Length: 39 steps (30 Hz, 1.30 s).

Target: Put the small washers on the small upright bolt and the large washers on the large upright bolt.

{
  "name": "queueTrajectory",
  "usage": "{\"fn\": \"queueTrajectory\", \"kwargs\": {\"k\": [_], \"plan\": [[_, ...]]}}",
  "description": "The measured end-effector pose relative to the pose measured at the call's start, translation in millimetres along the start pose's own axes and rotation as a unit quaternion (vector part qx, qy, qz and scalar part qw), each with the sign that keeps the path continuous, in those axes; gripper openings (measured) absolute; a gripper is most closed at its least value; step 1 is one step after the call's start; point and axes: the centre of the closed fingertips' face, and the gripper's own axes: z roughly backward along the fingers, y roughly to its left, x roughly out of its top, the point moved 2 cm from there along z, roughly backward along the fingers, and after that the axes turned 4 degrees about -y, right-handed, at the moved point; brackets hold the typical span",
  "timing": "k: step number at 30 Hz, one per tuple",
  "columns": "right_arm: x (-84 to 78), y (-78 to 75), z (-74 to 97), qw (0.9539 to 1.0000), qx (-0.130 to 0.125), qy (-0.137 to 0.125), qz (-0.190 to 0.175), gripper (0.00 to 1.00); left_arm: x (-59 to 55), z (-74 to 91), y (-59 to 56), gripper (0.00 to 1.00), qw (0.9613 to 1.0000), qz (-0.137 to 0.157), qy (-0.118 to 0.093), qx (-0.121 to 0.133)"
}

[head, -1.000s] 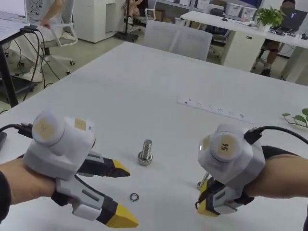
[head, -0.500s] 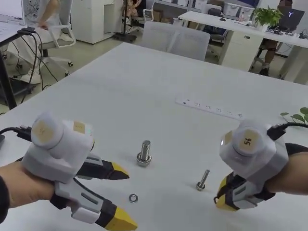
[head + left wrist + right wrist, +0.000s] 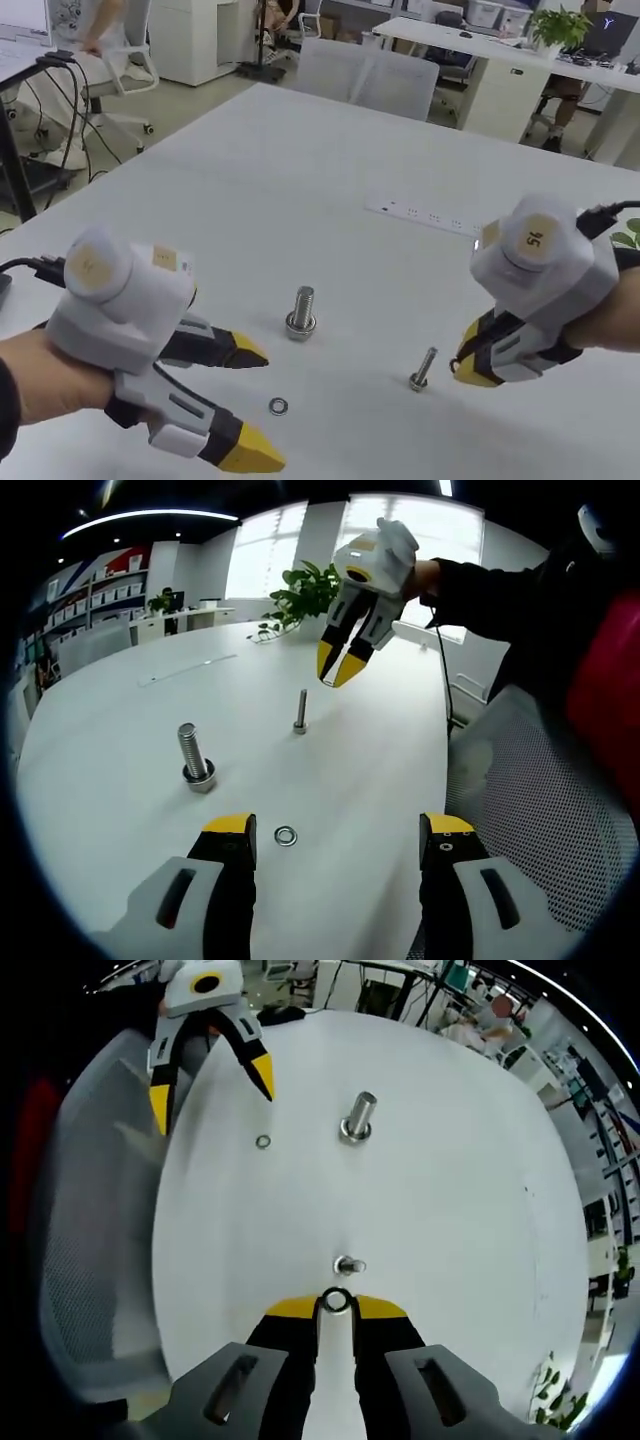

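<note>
The large upright bolt (image 3: 301,312) stands mid-table with a washer at its base. To its right stands the small upright bolt (image 3: 423,368). A loose small washer (image 3: 278,406) lies flat in front of the large bolt, between the spread yellow tips of my left gripper (image 3: 250,405), which is open and just above the table. My right gripper (image 3: 468,368) hovers just right of the small bolt. In the right gripper view its jaws are shut on a small washer (image 3: 337,1301), just short of the small bolt (image 3: 347,1264). In the left gripper view the loose washer (image 3: 286,835) lies ahead of the jaws.
A white power strip (image 3: 425,218) lies on the white table (image 3: 300,180) beyond the bolts. A grey chair (image 3: 365,80) stands at the far edge, and plant leaves (image 3: 628,240) reach in at the right. A mesh chair (image 3: 540,810) sits at the near edge.
My right gripper has moved right and lifted off the small bolt, which now stands uncovered. The left gripper and the loose washer have stayed put.
</note>
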Motion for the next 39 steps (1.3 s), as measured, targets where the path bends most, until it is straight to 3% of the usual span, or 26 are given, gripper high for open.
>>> {"fn": "queueTrajectory", "kwargs": {"k": [16, 39], "plan": [[17.7, -6.3, -3.9, 0.9998, -0.002, 0.0, 0.022, 0.14, 0.2, 0.7, 0.5, 0.65, 1.0, 0.001, -0.001, 0.001], [15.5, -8.6, -18.4, 0.9993, 0.014, 0.017, 0.03, 0.14, -1.4, 1.3, 0.7, 0.65, 1.0, 0.005, -0.001, 0.001]]}}
